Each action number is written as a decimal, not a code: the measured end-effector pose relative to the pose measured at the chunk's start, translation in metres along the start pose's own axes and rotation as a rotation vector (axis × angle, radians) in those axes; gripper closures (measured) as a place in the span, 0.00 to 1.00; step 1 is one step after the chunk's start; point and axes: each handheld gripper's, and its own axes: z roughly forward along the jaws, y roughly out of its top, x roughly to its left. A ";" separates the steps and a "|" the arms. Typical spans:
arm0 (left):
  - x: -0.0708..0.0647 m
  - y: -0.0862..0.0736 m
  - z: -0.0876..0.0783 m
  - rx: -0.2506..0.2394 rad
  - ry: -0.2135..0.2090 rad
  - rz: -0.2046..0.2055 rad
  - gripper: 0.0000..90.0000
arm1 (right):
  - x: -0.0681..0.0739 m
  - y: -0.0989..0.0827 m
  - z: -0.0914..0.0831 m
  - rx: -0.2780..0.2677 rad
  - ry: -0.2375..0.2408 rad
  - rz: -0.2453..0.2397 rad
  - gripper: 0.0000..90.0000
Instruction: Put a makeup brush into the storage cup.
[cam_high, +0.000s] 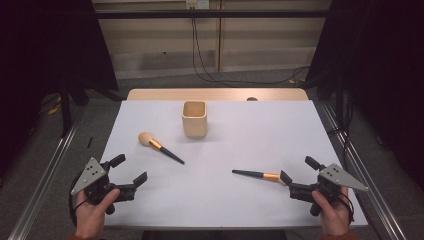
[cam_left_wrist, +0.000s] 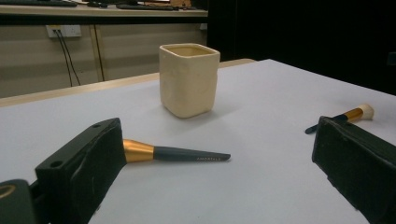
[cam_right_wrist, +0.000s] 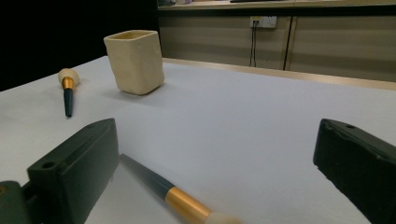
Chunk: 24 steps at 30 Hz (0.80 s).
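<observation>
The person's left hand (cam_high: 92, 212) comes in from the bottom edge at about 7 o'clock and grips the left gripper (cam_high: 131, 171), whose two black jaws stand wide apart and point toward 2 o'clock, holding nothing. The right hand (cam_high: 331, 212) comes in at about 5 o'clock and grips the right gripper (cam_high: 299, 169), whose jaws are likewise spread wide and point toward 10 o'clock. A grey three-cornered plate sits on top of each gripper, and both are held low.
</observation>
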 end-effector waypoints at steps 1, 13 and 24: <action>0.000 0.001 0.002 0.001 -0.005 0.008 0.03 | 0.000 0.000 0.000 0.000 0.000 0.002 0.00; 0.007 0.016 0.025 0.012 -0.026 0.051 0.03 | 0.000 0.000 0.000 0.000 0.005 -0.003 0.00; 0.019 0.023 0.039 0.026 -0.017 0.060 0.03 | 0.001 0.000 0.001 0.001 0.013 -0.002 0.00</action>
